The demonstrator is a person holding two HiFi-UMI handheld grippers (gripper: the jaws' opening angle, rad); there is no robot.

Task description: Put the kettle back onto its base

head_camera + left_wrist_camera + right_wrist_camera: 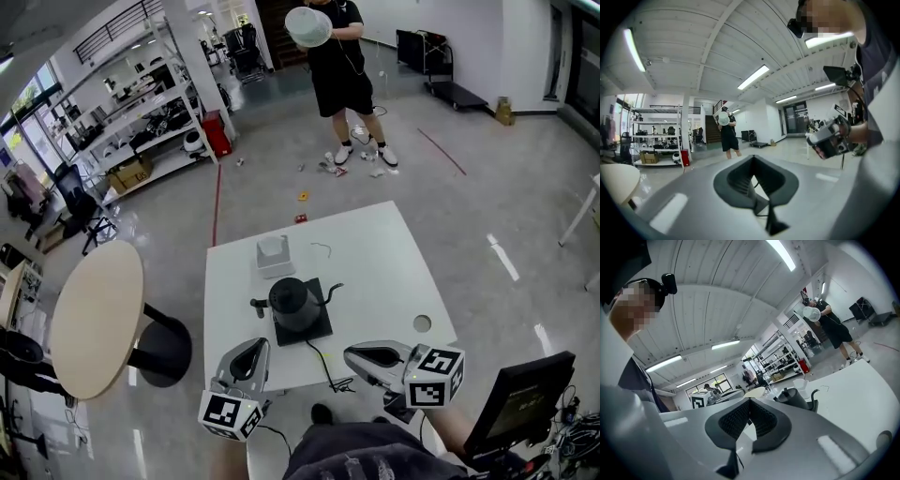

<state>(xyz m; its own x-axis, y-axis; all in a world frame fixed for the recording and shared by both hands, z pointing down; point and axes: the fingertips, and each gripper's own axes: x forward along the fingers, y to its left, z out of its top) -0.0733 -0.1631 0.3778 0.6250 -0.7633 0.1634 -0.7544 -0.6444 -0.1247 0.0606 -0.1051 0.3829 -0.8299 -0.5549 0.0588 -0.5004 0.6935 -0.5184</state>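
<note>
Kettle [292, 298] sits on its base [317, 332], handle-to-spout axis lying crosswise | left gripper [253, 349] and right gripper [351, 355], both pinched shut and empty, flank the base's near edge, the left nearer the handle | only the right gripper view shows the kettle; the left gripper view looks past it

From above the near edge of the white table [375, 272] the head view looks steeply down; both gripper views face level across it, sharing the person [342, 66] beyond.
</note>
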